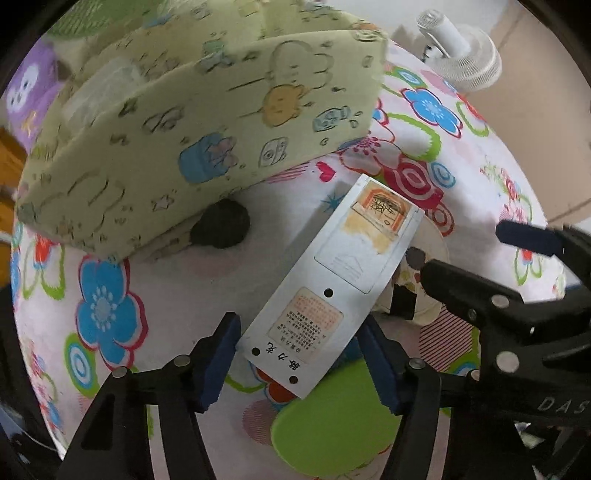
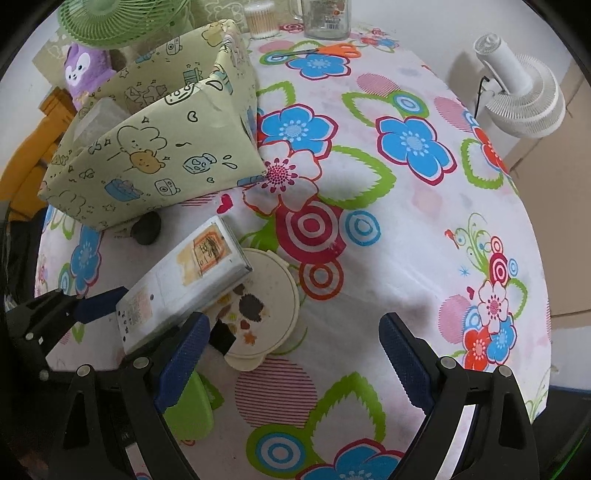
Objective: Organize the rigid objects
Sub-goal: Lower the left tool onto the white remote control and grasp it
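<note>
A flat silver box point(image 1: 325, 291) with a printed label and a torn orange sticker lies slanted on the flowered tablecloth point(image 1: 147, 280). Its far end rests on a round cream lid point(image 2: 273, 291) smeared with paint. My left gripper point(image 1: 299, 350) points down over the box's near end. The blue pads stand close beside both long sides of the box, with a sliver of cloth showing at the left pad point(image 1: 218, 354). My right gripper point(image 2: 293, 321) hangs open over the lid's near edge with nothing between its fingers. In the left wrist view the right gripper point(image 1: 476, 254) shows at the right.
A pale green patterned storage box point(image 2: 155, 147) stands open behind the silver box, with a black lump point(image 2: 146, 229) at its foot. A green flat piece point(image 1: 332, 417) lies under my left gripper. Orange scissors point(image 2: 332, 50), a glass jar point(image 2: 327, 18) and a white fan point(image 2: 524, 96) stand farther off.
</note>
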Motion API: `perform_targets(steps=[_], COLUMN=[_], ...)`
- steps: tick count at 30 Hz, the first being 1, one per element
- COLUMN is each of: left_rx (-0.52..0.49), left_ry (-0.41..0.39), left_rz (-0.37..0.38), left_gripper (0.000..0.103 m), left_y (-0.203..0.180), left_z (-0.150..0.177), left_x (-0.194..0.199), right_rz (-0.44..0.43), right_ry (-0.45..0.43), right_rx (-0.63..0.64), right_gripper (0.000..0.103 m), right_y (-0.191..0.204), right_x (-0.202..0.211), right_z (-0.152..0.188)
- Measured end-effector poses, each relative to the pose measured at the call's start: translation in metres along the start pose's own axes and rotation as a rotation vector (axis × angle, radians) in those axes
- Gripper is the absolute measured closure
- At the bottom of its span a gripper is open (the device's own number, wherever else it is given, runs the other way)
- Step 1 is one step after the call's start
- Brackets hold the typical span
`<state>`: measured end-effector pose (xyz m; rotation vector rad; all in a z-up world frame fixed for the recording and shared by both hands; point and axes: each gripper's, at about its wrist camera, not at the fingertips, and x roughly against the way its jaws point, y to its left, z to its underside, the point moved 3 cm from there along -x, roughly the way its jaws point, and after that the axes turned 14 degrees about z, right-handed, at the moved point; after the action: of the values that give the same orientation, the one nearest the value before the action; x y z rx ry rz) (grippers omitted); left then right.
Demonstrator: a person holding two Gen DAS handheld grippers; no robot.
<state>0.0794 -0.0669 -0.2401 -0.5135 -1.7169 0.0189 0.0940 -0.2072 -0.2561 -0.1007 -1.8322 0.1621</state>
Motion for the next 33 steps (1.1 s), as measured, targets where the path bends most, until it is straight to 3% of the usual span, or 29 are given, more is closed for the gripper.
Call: perform_targets(steps=[6, 11, 15, 18, 21, 26, 28, 33], left_rx=[-0.009, -0.088, -0.148, -0.171, -0.165, -0.177, -0.180, -0.176], left_ry=[0.004, -0.001, -0.003, 0.009, 0.048, 0.036, 0.041, 0.021], left_rz=[0.022, 0.017, -0.004, 0.021, 0.065, 0.088, 0.088, 0.060], left_gripper=[0.030, 0.023, 0.023, 0.023, 0.032, 0.041, 0.051, 0.055], left_y=[0.001, -0.009, -0.018, -0.021, -0.023, -0.031, -0.030, -0.039], left_z=[-0.020, -0.035, -0.048, -0.057, -0.059, -0.064, -0.061, -0.054], left_x=[-0.002, 0.002, -0.001, -0.008, -0.020, -0.027, -0.022, -0.012], right_rz=[-0.007, -0.019, -0.025, -0.024, -0.023, -0.035, -0.039, -0.038], right_ry=[0.004, 0.010, 0.017, 0.020, 0.033, 0.048, 0.049, 0.039], right_rx=[-0.002, -0.026, -0.055, -0.070, -0.080, -0.085, -0.083, -0.066], right_gripper=[0.008, 0.008, 0.008, 0.008, 0.008, 0.008, 0.008, 0.008], right_y=[-0.004, -0.013, -0.021, -0.027, -0.030, -0.029, -0.028, -0.025], right_x=[-0.006, -0.009, -0.012, -0.015, -0.020, -0.026, -0.028, -0.024], right_z=[-0.008, -0.013, -0.018, -0.020, -0.020, -0.019, -0.019, -0.020])
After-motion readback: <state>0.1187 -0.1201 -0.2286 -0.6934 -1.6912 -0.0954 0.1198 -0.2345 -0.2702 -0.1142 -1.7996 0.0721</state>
